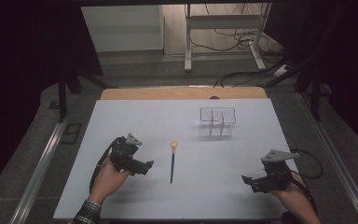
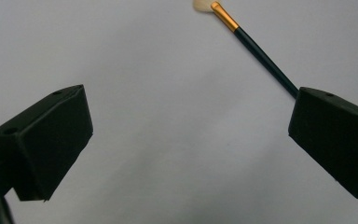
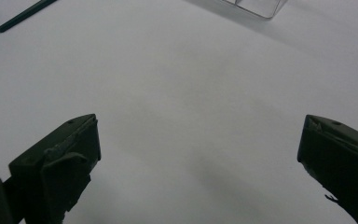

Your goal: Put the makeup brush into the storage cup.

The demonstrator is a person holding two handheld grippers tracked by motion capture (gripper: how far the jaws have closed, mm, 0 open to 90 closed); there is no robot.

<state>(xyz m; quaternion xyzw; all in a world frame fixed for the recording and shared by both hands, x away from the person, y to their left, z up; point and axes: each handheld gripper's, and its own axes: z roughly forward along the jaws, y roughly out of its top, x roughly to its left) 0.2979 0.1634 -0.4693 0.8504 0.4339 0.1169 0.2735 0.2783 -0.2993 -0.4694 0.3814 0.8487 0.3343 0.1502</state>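
A thin brush [image 1: 172, 162] with a dark handle, a gold ferrule and a pale tip lies on the white table [image 1: 135, 121], tip pointing away from me. My left gripper [image 1: 147, 167] is open just left of the handle, held in a hand. In the left gripper view the brush [image 2: 256, 46] runs from the top down behind the right jaw, and the gripper [image 2: 191, 144] holds nothing. My right gripper [image 1: 248, 181] is open near the front right of the table, far from the brush. Its own view shows the gripper [image 3: 200, 163] empty and the handle end [image 3: 23, 16] at top left.
A clear plastic organiser [image 1: 217, 121] with several compartments stands at the back right of the table; one corner of the organiser [image 3: 256, 5] shows in the right gripper view. A wooden edge [image 1: 182, 93] runs behind the table. Cables and a frame sit on the floor beyond.
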